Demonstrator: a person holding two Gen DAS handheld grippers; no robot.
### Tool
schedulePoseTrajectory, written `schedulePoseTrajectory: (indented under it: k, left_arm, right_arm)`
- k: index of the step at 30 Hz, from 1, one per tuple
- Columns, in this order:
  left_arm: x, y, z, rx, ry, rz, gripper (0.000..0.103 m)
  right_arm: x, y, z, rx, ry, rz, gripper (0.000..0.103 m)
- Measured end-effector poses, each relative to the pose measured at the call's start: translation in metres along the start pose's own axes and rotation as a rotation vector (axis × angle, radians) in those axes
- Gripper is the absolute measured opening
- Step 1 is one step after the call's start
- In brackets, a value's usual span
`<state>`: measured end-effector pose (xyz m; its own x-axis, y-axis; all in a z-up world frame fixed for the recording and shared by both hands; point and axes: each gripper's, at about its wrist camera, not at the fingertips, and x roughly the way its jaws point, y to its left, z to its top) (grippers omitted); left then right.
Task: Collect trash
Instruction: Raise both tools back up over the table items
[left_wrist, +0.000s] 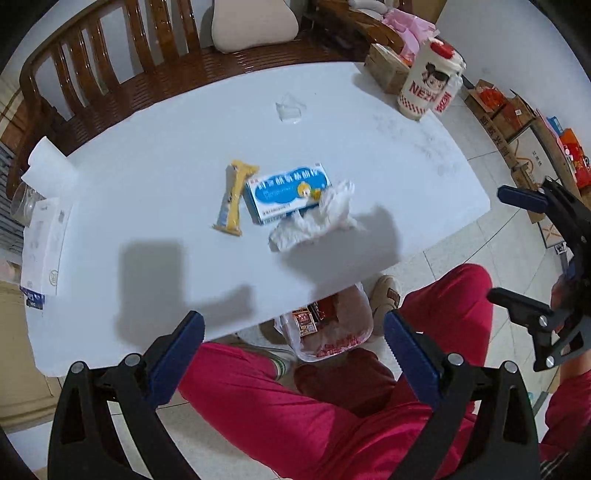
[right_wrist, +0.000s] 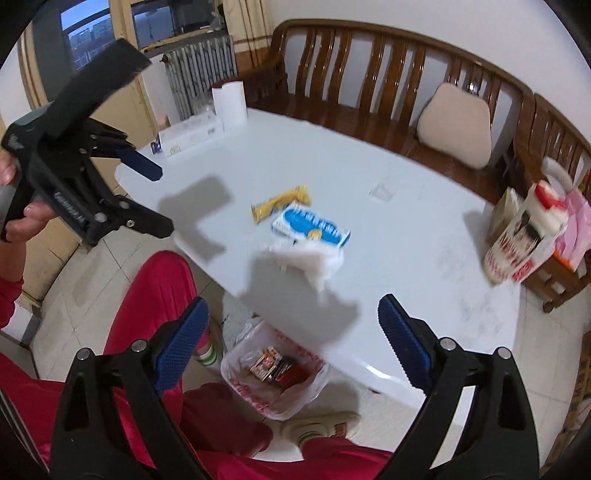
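- The table (left_wrist: 155, 192) has a smooth, pale, slightly glossy top.
- The bench (right_wrist: 369, 66) is varnished, shiny brown wood.
- The tissue (left_wrist: 314, 221) is crumpled white paper.
- The bag (right_wrist: 280, 373) on the floor is thin, translucent plastic.
- The trousers (left_wrist: 258, 406) are red cloth.

Left gripper (left_wrist: 293, 345) and right gripper (right_wrist: 291, 332): jaws wide, empty.

Place: a home's living or dining room
Furniture: a wooden bench (right_wrist: 388, 74) with a cushion (right_wrist: 456, 125) is standing behind a white table (right_wrist: 424, 266)
Window side: a radiator (right_wrist: 201, 70) is sitting under a window (right_wrist: 86, 40)
Floor: cardboard boxes (left_wrist: 517, 122) are lying on tiles
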<state>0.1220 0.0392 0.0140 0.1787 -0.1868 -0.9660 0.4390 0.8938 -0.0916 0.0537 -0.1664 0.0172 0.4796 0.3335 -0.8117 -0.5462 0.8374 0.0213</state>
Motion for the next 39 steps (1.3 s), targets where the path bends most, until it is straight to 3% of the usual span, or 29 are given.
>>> schedulePoseTrajectory:
  k: [7, 12, 16, 30, 39]
  left_arm:
    - [-0.013, 0.015, 0.026, -0.004, -0.011, 0.015, 0.095]
    - [0.003, 0.023, 0.04, 0.005, 0.002, 0.075, 0.095]
    - [0.022, 0.036, 0.052, -0.019, 0.037, 0.046, 0.095]
    - [0.074, 0.062, 0.077, 0.028, 0.064, 0.055, 0.095]
    - [0.117, 0.073, 0.084, 0.057, 0.105, 0.074, 0.095]
  right_arm:
    - [-0.018, -0.007, 0.024, -0.033, -0.033, 0.004, 0.091]
    - [-0.014, -0.01, 0.036, -0.058, -0.035, -0.002, 0.091]
    - [-0.005, -0.016, 0.043, -0.061, -0.033, -0.001, 0.091]
    - [0.045, -0.027, 0.063, -0.072, 0.059, 0.032, 0.091]
    - [0.089, -0.024, 0.066, -0.106, 0.165, 0.076, 0.091]
